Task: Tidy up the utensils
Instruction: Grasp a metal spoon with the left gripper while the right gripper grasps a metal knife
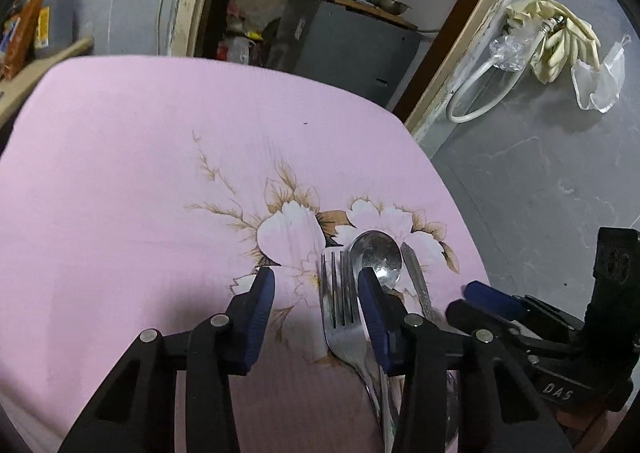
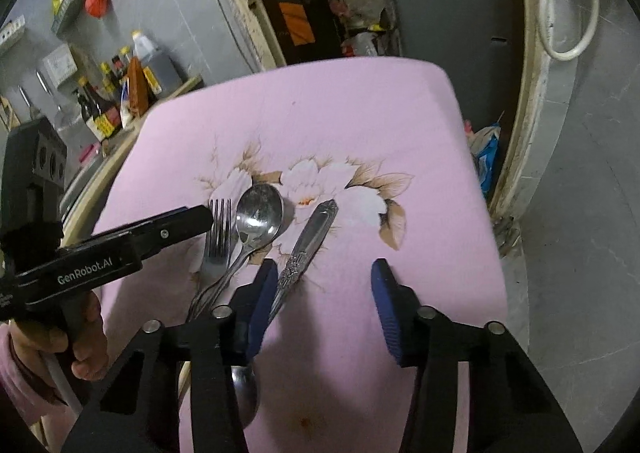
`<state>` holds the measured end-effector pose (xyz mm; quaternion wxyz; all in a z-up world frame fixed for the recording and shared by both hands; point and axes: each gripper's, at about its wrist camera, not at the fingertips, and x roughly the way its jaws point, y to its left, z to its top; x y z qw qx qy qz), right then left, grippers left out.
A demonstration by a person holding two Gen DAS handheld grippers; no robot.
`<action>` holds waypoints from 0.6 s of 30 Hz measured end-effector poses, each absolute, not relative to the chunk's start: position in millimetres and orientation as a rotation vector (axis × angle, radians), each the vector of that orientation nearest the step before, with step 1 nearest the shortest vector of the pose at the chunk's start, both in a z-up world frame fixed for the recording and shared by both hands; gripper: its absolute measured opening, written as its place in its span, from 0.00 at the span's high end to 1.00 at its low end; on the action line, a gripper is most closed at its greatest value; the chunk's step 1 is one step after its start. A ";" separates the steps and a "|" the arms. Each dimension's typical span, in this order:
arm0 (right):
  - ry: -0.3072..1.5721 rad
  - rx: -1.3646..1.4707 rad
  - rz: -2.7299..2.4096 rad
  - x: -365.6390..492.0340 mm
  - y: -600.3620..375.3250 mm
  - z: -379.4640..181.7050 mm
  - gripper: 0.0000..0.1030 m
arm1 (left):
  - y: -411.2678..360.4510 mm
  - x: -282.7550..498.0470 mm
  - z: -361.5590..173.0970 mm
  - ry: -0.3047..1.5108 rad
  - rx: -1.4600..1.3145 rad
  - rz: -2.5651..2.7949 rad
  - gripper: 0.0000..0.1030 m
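Both grippers – left (image 1: 316,285), right (image 2: 324,277) – hang jaws apart, gripping nothing, over the fork (image 2: 218,233) and spoons (image 2: 258,217) on the pink cloth (image 2: 360,113).

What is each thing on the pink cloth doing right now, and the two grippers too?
Fork: lying flat, tines pointing away, untouched.
Spoon: lying flat, bowl up, right beside the fork.
Ornate-handled utensil: lying flat, its far end hidden under the right gripper.
Left gripper: open, nothing held, low over the cloth left of the fork.
Right gripper: open, nothing held.
Pink floral cloth: spread flat.
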<state>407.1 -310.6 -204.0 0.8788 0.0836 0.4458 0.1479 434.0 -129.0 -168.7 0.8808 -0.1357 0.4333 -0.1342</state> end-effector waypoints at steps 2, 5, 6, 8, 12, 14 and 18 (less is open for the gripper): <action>0.940 0.156 0.315 409.4 -306.7 -204.4 0.62 | -129.4 436.8 -170.9 0.914 -0.287 -0.295 0.63; 0.950 0.127 0.327 410.4 -300.6 -204.0 0.62 | -132.5 441.6 -174.6 0.932 -0.290 -0.320 0.65; 0.955 0.113 0.329 410.0 -297.5 -203.8 0.62 | -133.6 443.5 -176.1 0.940 -0.292 -0.329 0.67; 0.965 0.086 0.325 409.7 -292.6 -202.6 0.62 | -134.4 446.5 -178.0 0.950 -0.297 -0.339 0.70; 0.986 0.061 0.300 409.0 -288.3 -199.7 0.66 | -138.2 450.0 -178.5 0.962 -0.295 -0.352 0.77; 1.001 0.056 0.290 413.0 -285.0 -197.0 0.71 | -140.6 451.0 -178.9 0.972 -0.284 -0.358 0.81; 1.031 0.069 0.275 411.6 -290.9 -195.1 0.85 | -145.6 450.3 -177.8 0.986 -0.270 -0.363 0.84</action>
